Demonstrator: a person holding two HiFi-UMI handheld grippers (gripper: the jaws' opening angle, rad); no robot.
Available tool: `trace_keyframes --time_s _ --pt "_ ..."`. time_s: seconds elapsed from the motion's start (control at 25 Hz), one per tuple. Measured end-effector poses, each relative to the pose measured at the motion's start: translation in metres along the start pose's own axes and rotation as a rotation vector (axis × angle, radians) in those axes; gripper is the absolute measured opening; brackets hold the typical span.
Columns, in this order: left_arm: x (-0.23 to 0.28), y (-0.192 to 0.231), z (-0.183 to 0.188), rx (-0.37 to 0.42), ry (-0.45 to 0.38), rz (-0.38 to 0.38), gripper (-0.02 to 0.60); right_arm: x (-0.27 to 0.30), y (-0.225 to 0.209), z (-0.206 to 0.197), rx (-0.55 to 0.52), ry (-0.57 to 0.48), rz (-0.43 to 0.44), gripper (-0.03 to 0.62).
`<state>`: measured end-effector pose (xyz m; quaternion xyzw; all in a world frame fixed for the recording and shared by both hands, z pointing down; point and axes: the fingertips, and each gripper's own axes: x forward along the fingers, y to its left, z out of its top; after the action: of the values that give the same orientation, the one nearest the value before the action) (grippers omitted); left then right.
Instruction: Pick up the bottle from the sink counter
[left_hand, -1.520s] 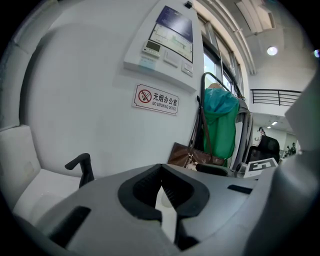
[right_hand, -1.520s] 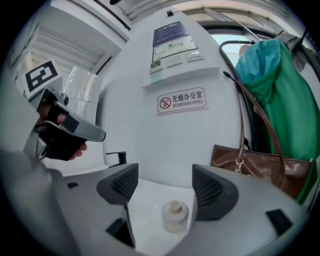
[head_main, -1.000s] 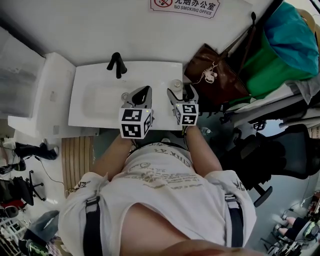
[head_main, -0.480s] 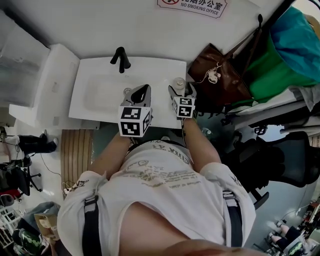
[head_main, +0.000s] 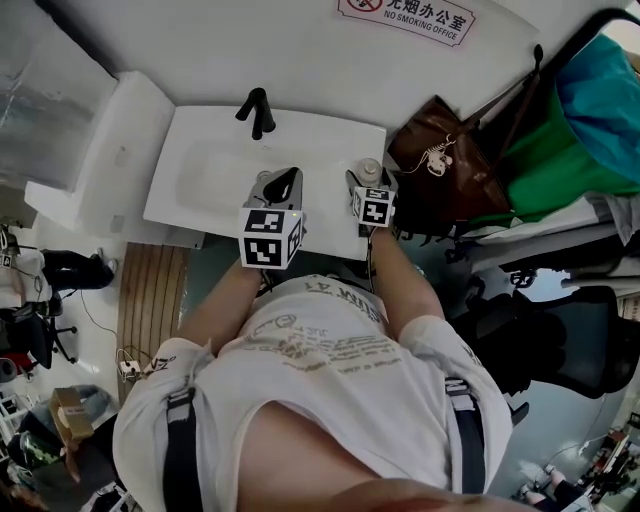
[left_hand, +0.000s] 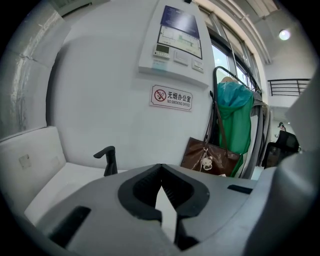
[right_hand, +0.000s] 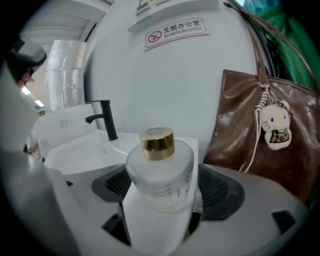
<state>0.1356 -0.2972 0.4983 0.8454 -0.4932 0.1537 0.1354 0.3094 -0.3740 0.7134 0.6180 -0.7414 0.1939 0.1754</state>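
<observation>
Bottle (right_hand: 159, 185) upright on the right end of the white table (head_main: 320, 140), beside the sink basin (head_main: 215, 175), directly between the jaws of the right hand-held gripper (right_hand: 161, 202). Jaws spread, one ribbed dark pad at each side of the bottle, close to its walls; a thin light gap visible at the right pad, no clear squeeze. In the head view, bottle (head_main: 369, 170) just ahead of the marker cube of the right hand-held gripper (head_main: 368, 190), near the table's right edge.

Left hand-held gripper (head_main: 278, 185) over the front of the table, well left of the bottle, above the basin's right side. Jaws pressed together at the tips (left_hand: 161, 167), nothing between them.

Bottle: frosted, whitish, round with sloping shoulders, short shiny gold cap, plain white lower part. Pale yellowish band showing through the frosted wall at mid-height; liquid or not, cannot tell.

Table smooth, glossy white, with a shallow rectangular basin moulded in. Matte black tap (head_main: 257, 110) at the rear edge, spout bent forward. Brown glossy leather bag (head_main: 450, 165) hanging just right of the table, a small plush charm (right_hand: 276, 129) dangling on a cord from its strap. Green garment (head_main: 560, 140) behind the bag. No-smoking sign (head_main: 405, 15) on the white wall above.
</observation>
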Motion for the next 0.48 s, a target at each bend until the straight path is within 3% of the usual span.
trace_keyframes --time_s 0.48 --pt "-0.005 0.004 -0.006 -0.01 0.011 0.038 0.014 0.012 0.006 0.005 -0.076 0.021 0.035 0.385"
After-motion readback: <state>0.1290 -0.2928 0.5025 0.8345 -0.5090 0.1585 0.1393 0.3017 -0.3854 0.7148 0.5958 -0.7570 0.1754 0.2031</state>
